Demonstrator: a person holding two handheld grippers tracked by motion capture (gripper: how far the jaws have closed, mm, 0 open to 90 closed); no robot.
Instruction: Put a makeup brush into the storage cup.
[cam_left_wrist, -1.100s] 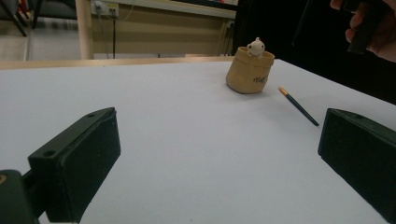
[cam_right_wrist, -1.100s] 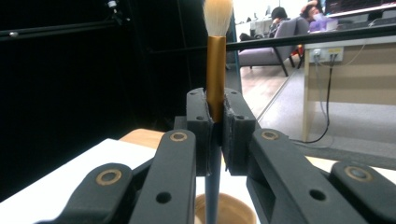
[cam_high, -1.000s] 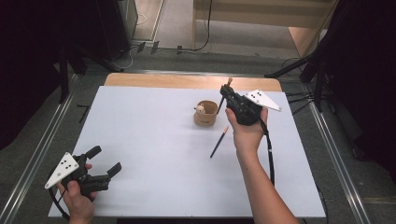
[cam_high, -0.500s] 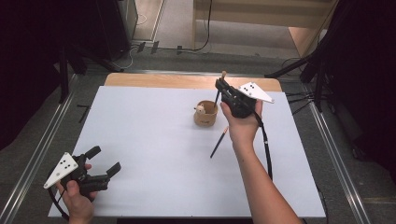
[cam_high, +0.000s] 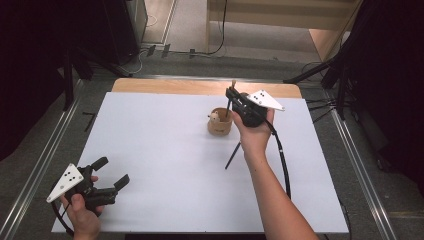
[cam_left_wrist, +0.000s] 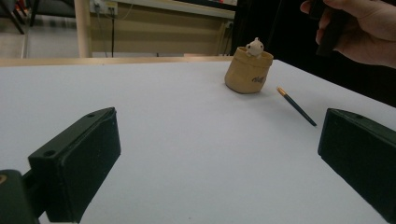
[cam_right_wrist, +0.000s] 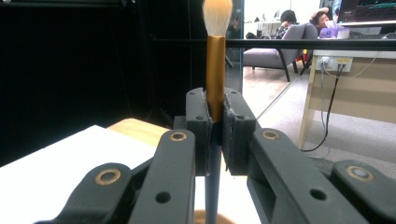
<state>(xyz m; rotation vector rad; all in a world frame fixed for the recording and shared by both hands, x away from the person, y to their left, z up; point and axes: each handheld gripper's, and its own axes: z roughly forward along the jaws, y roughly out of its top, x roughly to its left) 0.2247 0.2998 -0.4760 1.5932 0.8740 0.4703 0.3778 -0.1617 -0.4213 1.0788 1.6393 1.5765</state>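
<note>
Gripping gold-ferruled, dark-handled brush (cam_right_wrist: 215, 70) upright, right tool (cam_high: 233, 96) jaws clamped on it, handle tip just above small tan fabric cup (cam_high: 220, 122) on white counter (cam_high: 165, 150). Risk: tip catches rim, cup topples. Left tool (cam_high: 111, 172) jaws apart, idle.

In the right gripper view, the brush (cam_right_wrist: 215, 56) loses its bristle tip past the top edge, and its handle dips behind the jaws at the bottom. The holder (cam_right_wrist: 208, 218) shows just a rim sliver at the bottom edge.
</note>
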